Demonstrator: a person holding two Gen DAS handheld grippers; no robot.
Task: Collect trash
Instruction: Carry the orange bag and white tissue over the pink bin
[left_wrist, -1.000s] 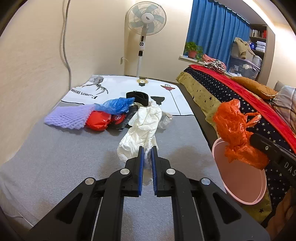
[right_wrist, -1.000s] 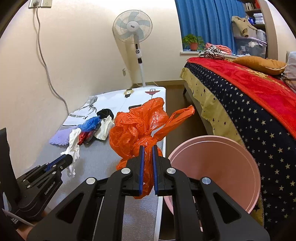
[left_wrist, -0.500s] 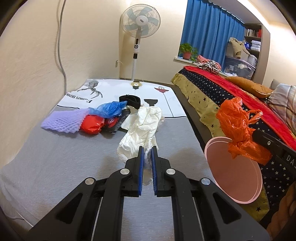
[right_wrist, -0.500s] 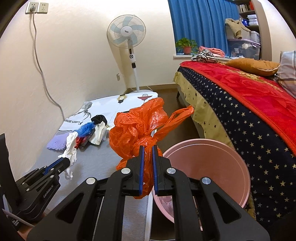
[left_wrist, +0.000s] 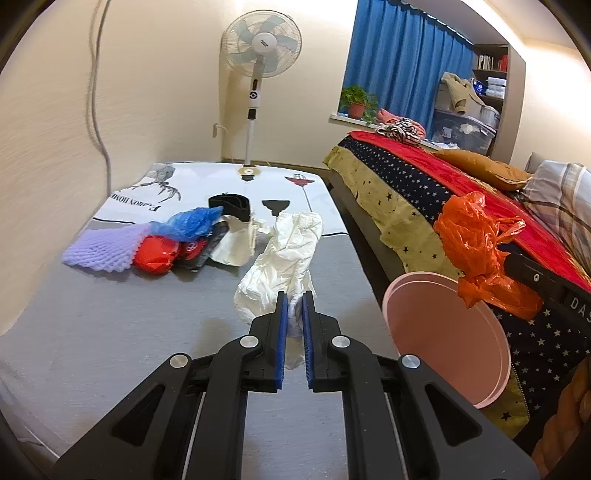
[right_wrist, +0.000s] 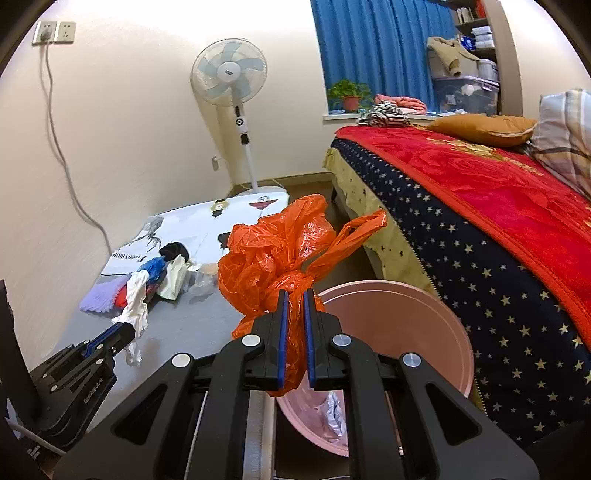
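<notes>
My left gripper (left_wrist: 294, 301) is shut on a crumpled white plastic bag (left_wrist: 280, 266) and holds it above the grey mat (left_wrist: 110, 325); it also shows in the right wrist view (right_wrist: 135, 306). My right gripper (right_wrist: 295, 299) is shut on an orange plastic bag (right_wrist: 273, 254) and holds it over the near rim of the pink bin (right_wrist: 413, 325), which has some trash inside. In the left wrist view the orange bag (left_wrist: 476, 243) hangs over the pink bin (left_wrist: 443, 332) at the right.
A pile of trash lies on the mat: purple foam net (left_wrist: 99, 247), red wrapper (left_wrist: 155, 254), blue bag (left_wrist: 188, 223), black item (left_wrist: 229, 205), cream bag (left_wrist: 236, 243). A bed (right_wrist: 480, 206) stands right of the bin. A standing fan (left_wrist: 258, 55) is at the far wall.
Both grippers have kept their hold. The right gripper with the orange bag has moved closer over the pink bin. The left gripper has shifted slightly with the white bag.
</notes>
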